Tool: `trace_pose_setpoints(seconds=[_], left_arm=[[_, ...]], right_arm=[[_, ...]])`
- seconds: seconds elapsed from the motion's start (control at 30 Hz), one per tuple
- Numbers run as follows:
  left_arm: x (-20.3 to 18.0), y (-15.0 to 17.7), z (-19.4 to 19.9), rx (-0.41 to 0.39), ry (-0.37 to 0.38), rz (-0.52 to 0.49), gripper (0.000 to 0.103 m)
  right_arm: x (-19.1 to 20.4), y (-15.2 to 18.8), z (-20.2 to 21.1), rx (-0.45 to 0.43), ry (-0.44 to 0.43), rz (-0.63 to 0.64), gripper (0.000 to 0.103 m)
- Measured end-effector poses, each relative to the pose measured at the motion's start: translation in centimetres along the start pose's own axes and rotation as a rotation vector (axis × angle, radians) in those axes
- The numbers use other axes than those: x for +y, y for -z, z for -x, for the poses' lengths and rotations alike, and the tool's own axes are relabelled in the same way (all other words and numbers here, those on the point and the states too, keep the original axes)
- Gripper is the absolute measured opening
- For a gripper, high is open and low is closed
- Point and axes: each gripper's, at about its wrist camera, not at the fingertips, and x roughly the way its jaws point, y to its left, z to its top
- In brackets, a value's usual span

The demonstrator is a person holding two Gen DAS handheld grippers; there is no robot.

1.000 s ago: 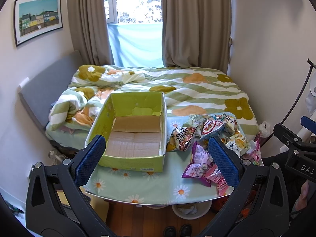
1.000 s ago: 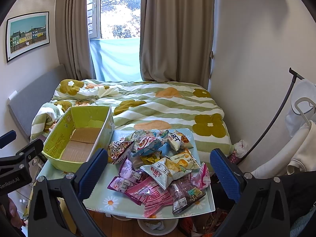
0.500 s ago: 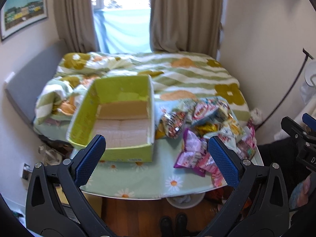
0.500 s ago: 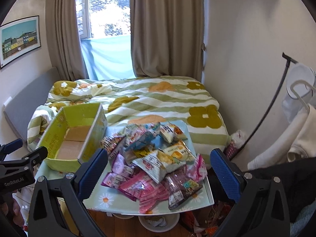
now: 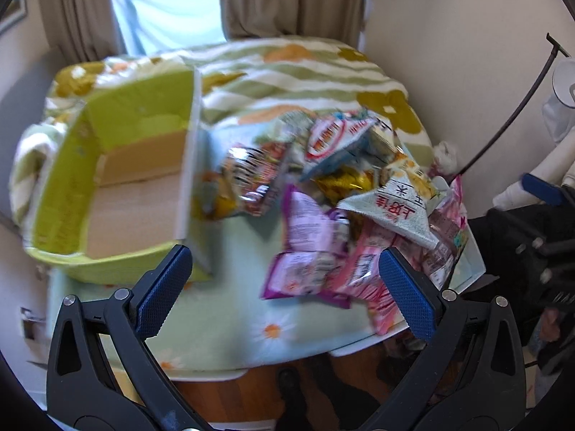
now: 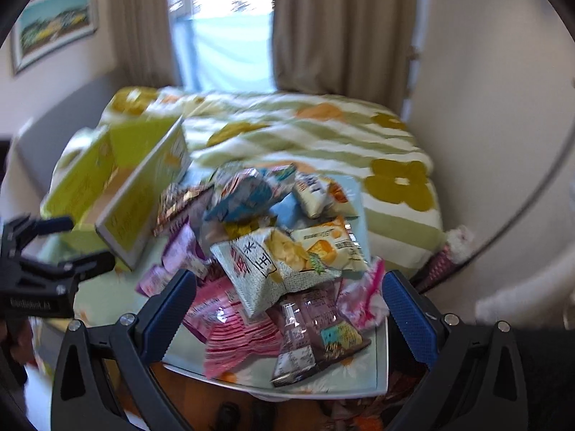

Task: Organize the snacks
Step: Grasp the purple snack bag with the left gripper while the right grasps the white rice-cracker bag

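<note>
A pile of snack packets (image 5: 345,194) lies on the right half of a small table with a daisy cloth (image 5: 230,319). An empty lime-green cardboard box (image 5: 118,179) stands on the left half. My left gripper (image 5: 284,287) is open and empty, above the table's near edge between box and pile. My right gripper (image 6: 287,305) is open and empty, hovering over the near side of the pile (image 6: 276,251), with a pale green packet (image 6: 258,269) and pink packets (image 6: 233,334) between its fingers. The box (image 6: 118,194) shows at left there.
A bed with a green flowered duvet (image 6: 323,136) lies right behind the table. Curtains and a window are beyond. A wall and a black stand (image 5: 510,115) are at right. The left gripper's body (image 6: 39,280) shows at the left edge of the right wrist view.
Both grippers have moved down and forward toward the table. The left one has swung right toward the snack pile. The views are blurred from motion. Both stay open.
</note>
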Motion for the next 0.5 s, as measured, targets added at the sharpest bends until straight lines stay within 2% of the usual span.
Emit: trace_pose_setpoints(seconds=[0.13,0.3,0.5], left_arm=[[-1.1,-0.1,-4.2,0.035,-0.020,-0.039,0.103],[-1.3,-0.3,-8.9,0.099,-0.012,-0.029,0.103],[-1.4,0.2,-12.5,0.161,0.022,-0.017,0.103]], right_arm=[[0.0,0.3,-3.1,0.034,-0.065,0.112,0.103],[0.3,1.4,-6.3,0.071,-0.149,0.205,0.103],[1.3,1.6,-9.3,0.097,-0.139,0.303,0.103]])
